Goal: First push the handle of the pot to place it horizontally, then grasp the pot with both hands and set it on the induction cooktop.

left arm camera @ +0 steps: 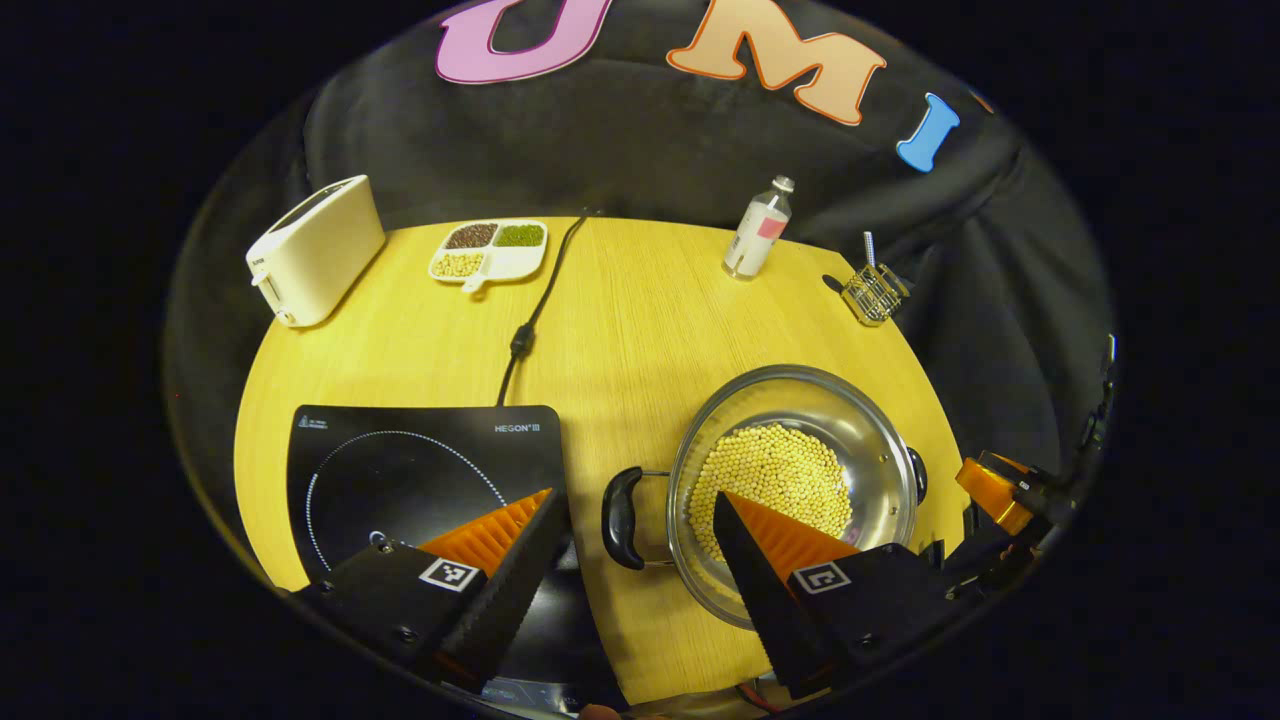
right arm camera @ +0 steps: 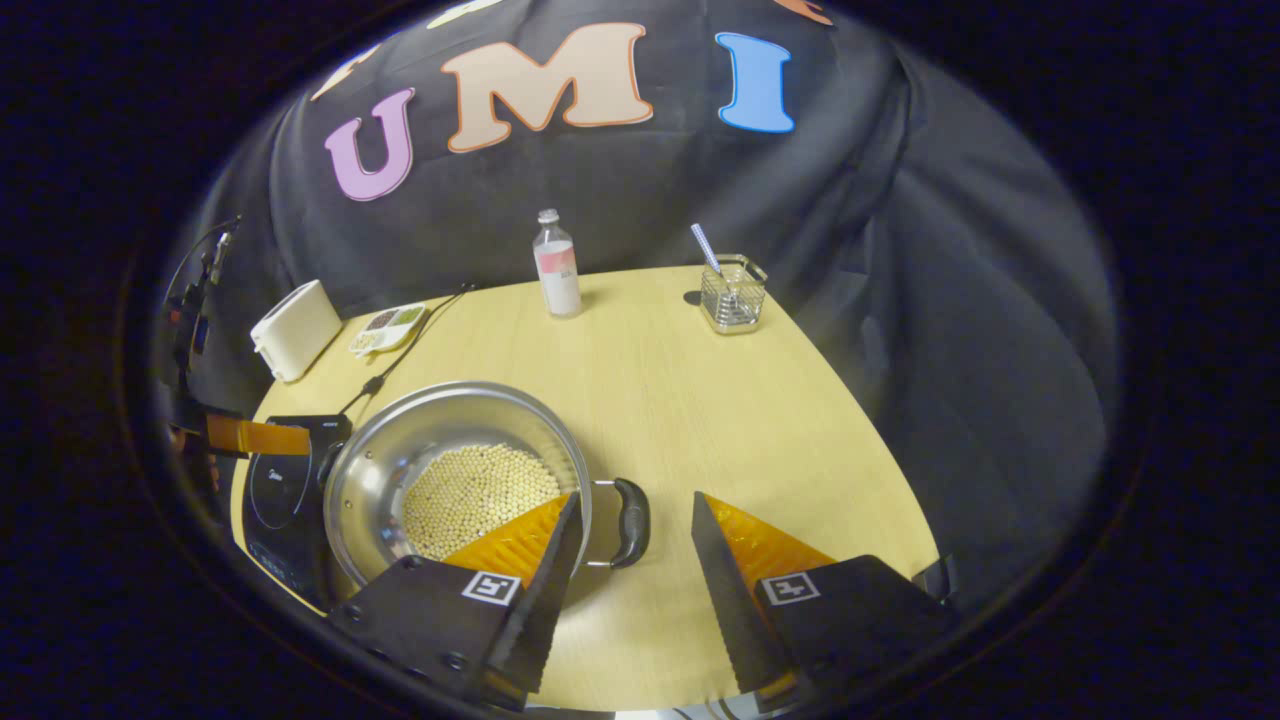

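A stainless steel pot [left arm camera: 800,480] holding pale yellow beans [left arm camera: 770,485] stands on the wooden desk [left arm camera: 640,320], just beside the black induction cooktop [left arm camera: 420,470] and apart from it. The pot carries two black side handles.

Left gripper view: the left hand-held gripper [left arm camera: 635,525] has its fingers spread wide. The pot's near handle [left arm camera: 622,517] lies between the two fingertips, touching neither; one finger hangs over the cooktop, the other over the pot's rim and beans. The far handle [left arm camera: 917,473] sits at the opposite rim, and beyond it part of the right hand-held gripper shows at the edge of view.

Right gripper view: the right hand-held gripper [right arm camera: 632,515] is likewise spread apart. The pot [right arm camera: 460,480] lies ahead and toward the left-hand finger, whose tip overlaps the rim; the pot's handle [right arm camera: 630,520] sits in the gap between the fingers, with no contact visible. The cooktop [right arm camera: 285,490] lies on the pot's far side.

Along the rear of the desk stand a cream toaster [left arm camera: 315,248], a white divided dish of grains [left arm camera: 490,250], the cooktop's black power cord [left arm camera: 535,310], a small capped bottle [left arm camera: 758,230] and a wire basket [left arm camera: 874,292] holding a slim utensil.
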Demonstrator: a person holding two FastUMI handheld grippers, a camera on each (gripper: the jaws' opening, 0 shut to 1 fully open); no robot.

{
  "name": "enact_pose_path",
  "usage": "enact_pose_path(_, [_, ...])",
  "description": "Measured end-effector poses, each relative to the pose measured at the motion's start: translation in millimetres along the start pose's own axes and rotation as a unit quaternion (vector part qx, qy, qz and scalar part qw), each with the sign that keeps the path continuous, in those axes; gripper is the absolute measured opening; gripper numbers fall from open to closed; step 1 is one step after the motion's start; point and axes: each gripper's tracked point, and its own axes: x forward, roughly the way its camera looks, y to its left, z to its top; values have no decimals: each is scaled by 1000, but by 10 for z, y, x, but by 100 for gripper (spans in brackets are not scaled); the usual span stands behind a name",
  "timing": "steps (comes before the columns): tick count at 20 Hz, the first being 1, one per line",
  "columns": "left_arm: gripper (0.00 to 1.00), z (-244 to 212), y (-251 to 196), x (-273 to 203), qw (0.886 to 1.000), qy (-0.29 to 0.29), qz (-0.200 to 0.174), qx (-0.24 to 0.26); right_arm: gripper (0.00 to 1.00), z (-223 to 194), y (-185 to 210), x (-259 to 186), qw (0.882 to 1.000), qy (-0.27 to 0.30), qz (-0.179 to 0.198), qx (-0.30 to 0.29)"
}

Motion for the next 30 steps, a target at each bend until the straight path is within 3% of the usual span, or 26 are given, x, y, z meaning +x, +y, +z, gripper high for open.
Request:
enact_pose_path(12, [98,-278,-50,378,998,58,0,-10,72,-167,15,111,1000,27,2,-1])
enact_pose_path(18, [95,-356,-49,508,997,77,4,-29,72,-349,60,300,997,76,11,15])
enact_pose_path(30, [92,-382,-44,698,995,100,27,-7,71,-571,258,681,986,144,42,75])
